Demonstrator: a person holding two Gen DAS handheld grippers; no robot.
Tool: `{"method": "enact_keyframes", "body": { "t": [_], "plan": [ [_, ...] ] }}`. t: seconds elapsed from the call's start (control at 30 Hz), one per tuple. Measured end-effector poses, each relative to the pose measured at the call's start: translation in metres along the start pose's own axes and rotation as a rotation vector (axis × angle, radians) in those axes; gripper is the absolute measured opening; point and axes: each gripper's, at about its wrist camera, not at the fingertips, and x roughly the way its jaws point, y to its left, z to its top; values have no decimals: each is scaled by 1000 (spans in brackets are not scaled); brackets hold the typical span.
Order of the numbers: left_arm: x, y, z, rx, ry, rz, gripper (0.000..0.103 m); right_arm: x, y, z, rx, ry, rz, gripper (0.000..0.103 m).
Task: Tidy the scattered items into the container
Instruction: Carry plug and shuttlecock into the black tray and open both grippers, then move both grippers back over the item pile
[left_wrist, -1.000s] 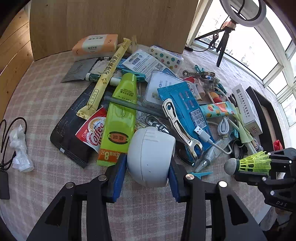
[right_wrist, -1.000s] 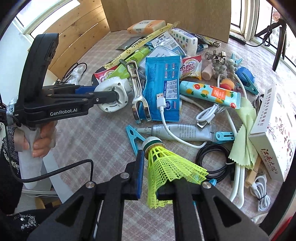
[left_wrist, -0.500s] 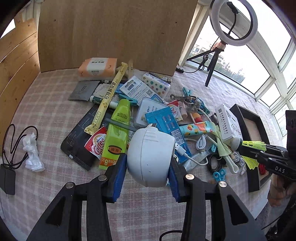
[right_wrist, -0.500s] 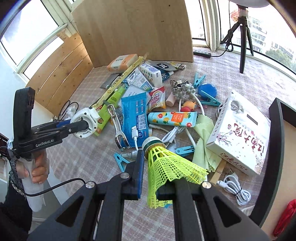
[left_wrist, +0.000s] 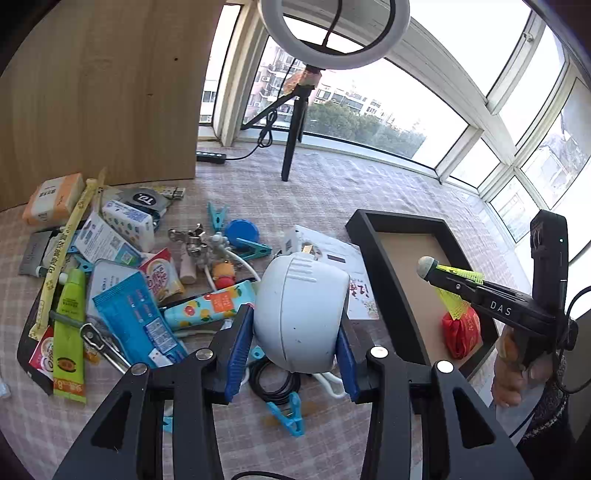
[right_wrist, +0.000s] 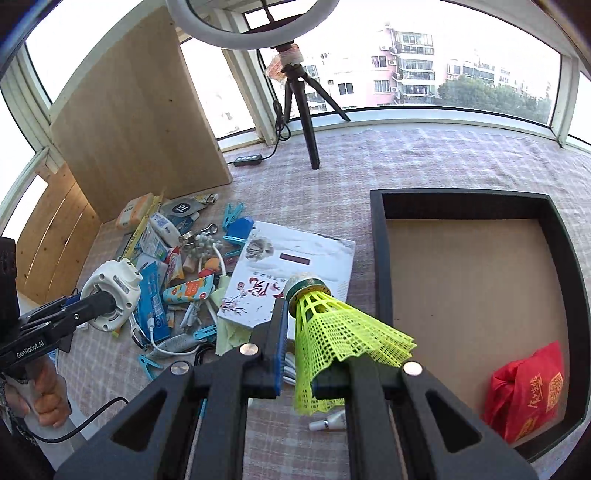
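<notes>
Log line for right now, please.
left gripper: jaws on white gadget | right gripper: jaws on shuttlecock | tray: red bag inside

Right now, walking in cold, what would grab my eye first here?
Probably the neon yellow plastic shuttlecock pinched in the right claw, hanging beside the black-rimmed tray that holds only a red pouch. Next, the round white plastic gadget clamped in the left claw, above a colourful heap of packets and clips on the checked cloth.

"DAS" is printed on the right tongs (left_wrist: 428, 269) arm. "GenRobot.AI" is printed on the left tongs (right_wrist: 110, 306) arm. "Coffee mate" marks a sachet (left_wrist: 161, 277). "8" marks the green tube (left_wrist: 68, 325).
</notes>
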Motion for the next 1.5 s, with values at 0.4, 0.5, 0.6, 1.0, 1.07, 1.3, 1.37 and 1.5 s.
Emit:
{"method": "enact_keyframes", "body": {
  "t": [0.4, 0.5, 0.6, 1.0, 1.07, 1.3, 1.37, 1.5],
  "plan": [
    [76, -182, 2, 248, 106, -165, 40, -38, -137, -2, 233, -67, -221, 10],
    [83, -207, 2, 278, 119, -203, 40, -44, -157, -2, 268, -72, -255, 10],
    [87, -222, 4, 313, 126, -166, 63, -48, -166, -2, 262, -86, -287, 13],
    [67, -161, 15, 212, 76, -97, 65, -44, -149, 2, 242, -73, -304, 66],
    [63, -142, 17, 186, 73, -82, 65, -44, -140, 4, 225, -79, -286, 66],
    [50, -57, 11, 72, 71, -5, 63, -41, -115, 6, 196, -84, -219, 66],
    [46, -33, 11, 42, 71, 21, 63, -40, -107, 6, 183, -84, -194, 66],
    [37, 11, 12, -12, 61, 69, 62, -35, -90, 9, 154, -73, -152, 66]
  ]
}}
